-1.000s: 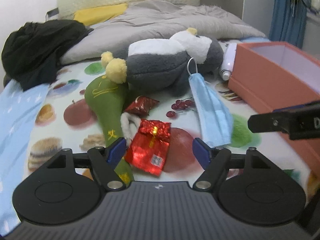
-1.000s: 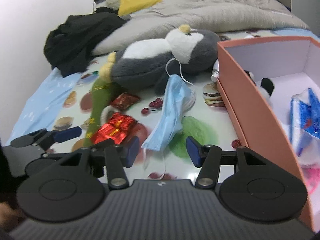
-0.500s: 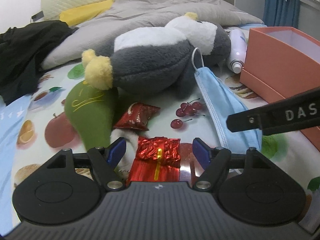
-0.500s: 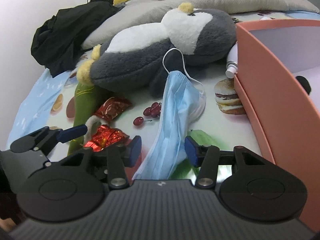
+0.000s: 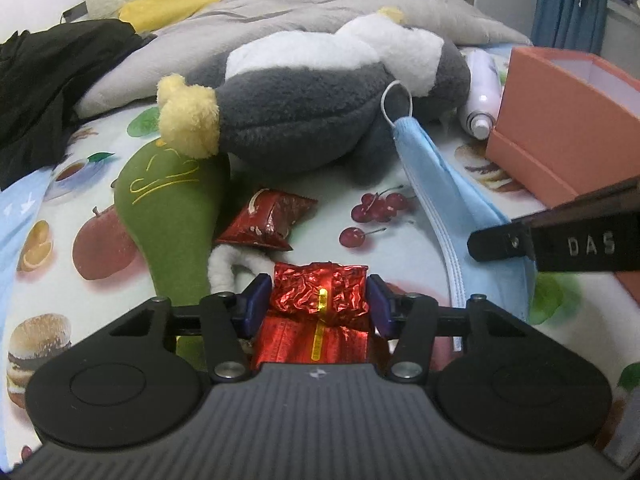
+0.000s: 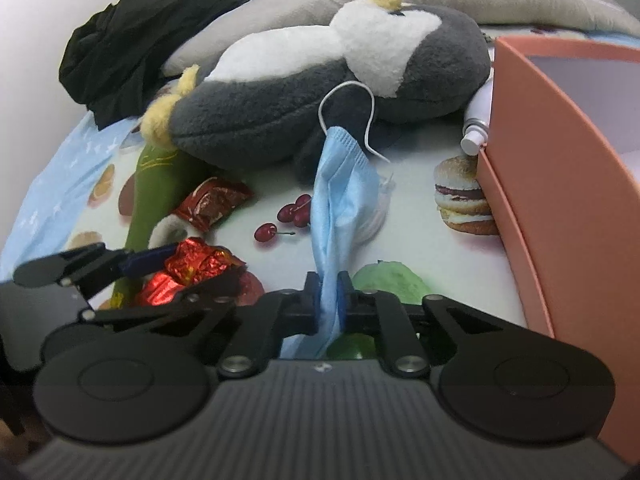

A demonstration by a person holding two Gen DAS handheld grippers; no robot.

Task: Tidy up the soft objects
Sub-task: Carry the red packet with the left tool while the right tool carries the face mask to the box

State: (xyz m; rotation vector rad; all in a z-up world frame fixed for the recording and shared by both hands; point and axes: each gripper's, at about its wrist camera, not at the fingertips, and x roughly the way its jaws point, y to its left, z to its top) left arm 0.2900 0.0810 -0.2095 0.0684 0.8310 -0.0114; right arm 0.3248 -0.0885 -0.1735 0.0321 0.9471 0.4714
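A crumpled red foil packet (image 5: 320,292) lies on the fruit-print sheet (image 5: 400,184) between the blue pads of my left gripper (image 5: 318,306). Its jaws are closing and both pads press the packet's sides. The right wrist view shows the same packet (image 6: 192,262) in the left gripper (image 6: 188,270). My right gripper (image 6: 329,296) is shut on the lower end of a blue face mask (image 6: 340,200), which runs up to its white ear loop against a grey and white penguin plush (image 6: 320,92). In the left wrist view the mask (image 5: 452,200) lies to the right.
An orange box (image 6: 560,160) stands open at the right, a white bottle (image 5: 482,96) beside it. A green plush (image 5: 168,208) and a smaller red packet (image 5: 268,220) lie left of the mask. Black clothes (image 5: 52,80) and a grey quilt (image 5: 320,4) lie behind.
Both grippers came down and forward onto the bed. The left pads closed in against the red foil packet. The right jaws shut on the blue mask.
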